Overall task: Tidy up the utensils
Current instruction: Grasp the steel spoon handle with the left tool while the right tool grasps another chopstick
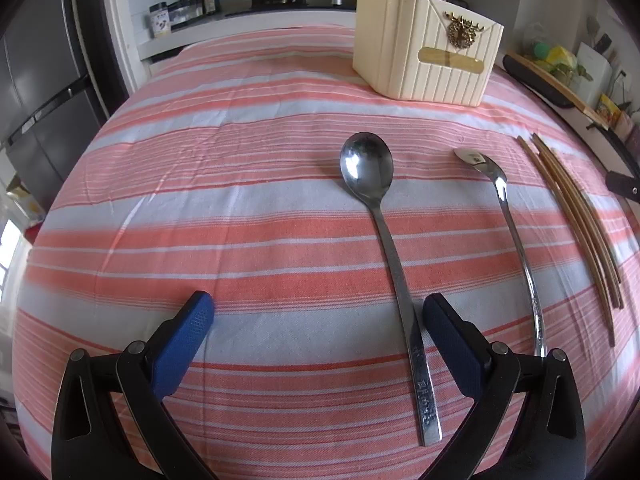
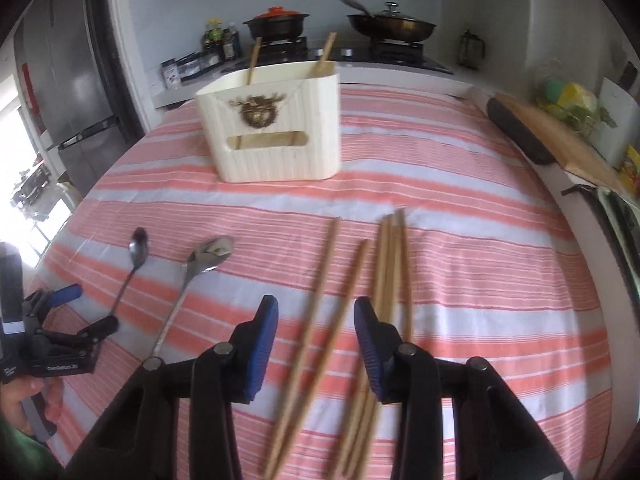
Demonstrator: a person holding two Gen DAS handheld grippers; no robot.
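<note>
The left claw (image 1: 318, 316) hovers released over the striped tabletop (image 1: 200, 184), the large spoon (image 1: 366, 160) lying just inside its right finger and the smaller spoon (image 1: 474, 158) beyond. The right claw (image 2: 316, 326) is released over loose chopsticks (image 2: 320, 280). Ahead of both stands the cream holder (image 2: 280, 136) with two chopsticks inside.

Coral-and-white striped tablecloth (image 1: 240, 208); cream ribbed utensil holder (image 2: 280, 136) with gold emblem; steel spoons (image 1: 366, 164); tan chopsticks (image 2: 320, 300).
</note>
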